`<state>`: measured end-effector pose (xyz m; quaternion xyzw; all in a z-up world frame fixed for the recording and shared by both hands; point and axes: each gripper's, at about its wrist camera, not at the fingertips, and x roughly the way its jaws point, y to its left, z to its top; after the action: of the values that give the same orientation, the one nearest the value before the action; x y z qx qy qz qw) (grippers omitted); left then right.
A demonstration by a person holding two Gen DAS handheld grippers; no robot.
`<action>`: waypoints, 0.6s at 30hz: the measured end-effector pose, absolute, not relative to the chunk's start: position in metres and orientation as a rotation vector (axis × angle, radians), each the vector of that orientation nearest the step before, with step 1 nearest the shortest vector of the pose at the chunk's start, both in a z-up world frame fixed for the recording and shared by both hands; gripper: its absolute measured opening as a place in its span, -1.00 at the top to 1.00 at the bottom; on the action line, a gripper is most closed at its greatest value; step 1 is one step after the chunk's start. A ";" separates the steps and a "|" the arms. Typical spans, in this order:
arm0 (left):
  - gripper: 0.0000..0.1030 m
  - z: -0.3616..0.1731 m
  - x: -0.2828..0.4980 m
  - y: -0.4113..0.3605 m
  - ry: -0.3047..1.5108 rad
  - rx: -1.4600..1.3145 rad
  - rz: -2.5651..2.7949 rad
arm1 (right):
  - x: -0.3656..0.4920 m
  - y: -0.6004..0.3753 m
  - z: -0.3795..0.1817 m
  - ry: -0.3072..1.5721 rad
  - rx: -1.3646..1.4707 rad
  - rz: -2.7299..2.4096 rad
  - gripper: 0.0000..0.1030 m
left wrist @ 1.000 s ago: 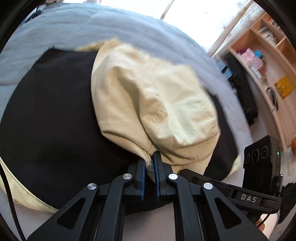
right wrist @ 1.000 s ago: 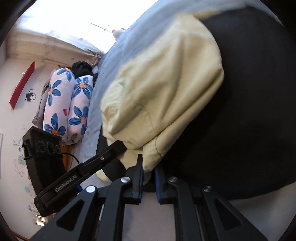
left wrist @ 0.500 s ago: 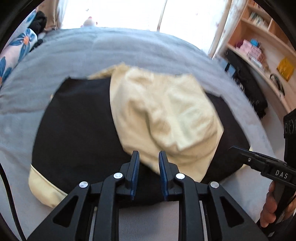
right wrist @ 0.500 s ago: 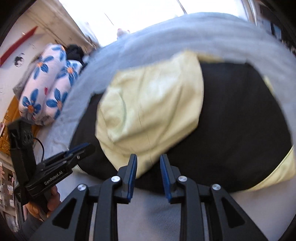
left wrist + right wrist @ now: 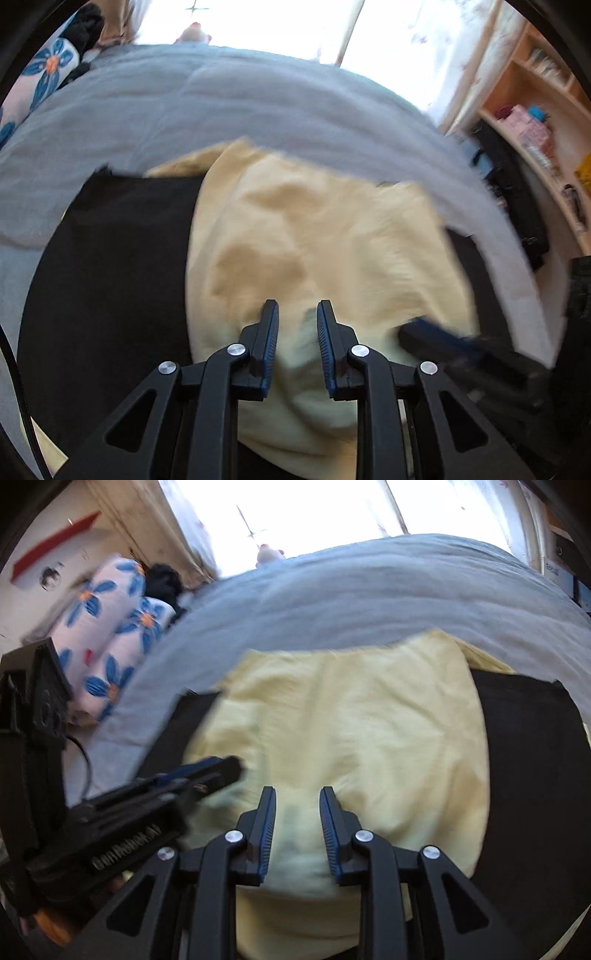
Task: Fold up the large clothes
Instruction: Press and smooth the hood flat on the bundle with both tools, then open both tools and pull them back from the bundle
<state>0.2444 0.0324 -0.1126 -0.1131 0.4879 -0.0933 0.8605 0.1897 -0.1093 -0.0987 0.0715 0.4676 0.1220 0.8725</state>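
Grey bedspread (image 5: 258,110) covers the bed, running back to a bright window. Flower-print pillows (image 5: 110,627) sit at the bed's left edge, with a dark bundle (image 5: 164,581) just behind them. A black garment (image 5: 103,277) is spread flat across the near part of the bed. A pale yellow garment (image 5: 314,240) lies on top of it, roughly central; black cloth shows on both sides of it. A strip of yellow also pokes out beyond the black garment's far edge. Left-wrist view is motion-blurred on the right half.

Left gripper (image 5: 296,306): jaws spread apart, nothing between them, poised over the near portion of the yellow garment. Contact with the cloth cannot be judged. In the right-wrist view it enters from the left over the yellow garment's left edge (image 5: 207,771).

Right gripper (image 5: 297,792): jaws likewise parted and empty, over the yellow garment's near middle. Seen blurred from the left-wrist camera at the garment's right side (image 5: 424,330).

Wooden shelving (image 5: 546,110) with assorted items stands past the bed's right edge, and a dark hanging item (image 5: 513,199) beside it.
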 end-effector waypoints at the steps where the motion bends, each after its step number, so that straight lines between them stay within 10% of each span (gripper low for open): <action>1: 0.63 -0.120 0.246 0.035 1.037 -0.223 -0.175 | 0.188 -0.117 -0.103 0.975 0.130 0.206 0.61; 4: 0.65 -0.133 0.242 0.043 1.032 -0.243 -0.204 | 0.182 -0.155 -0.115 0.982 0.165 0.150 1.00; 18: 0.59 -0.123 0.240 0.038 1.051 -0.214 -0.185 | 0.181 -0.168 -0.114 1.000 0.235 0.136 0.95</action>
<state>0.2401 0.0375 -0.1230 -0.1017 0.5000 -0.0879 0.8555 0.1807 -0.1679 -0.1136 0.1124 0.4779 0.0648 0.8688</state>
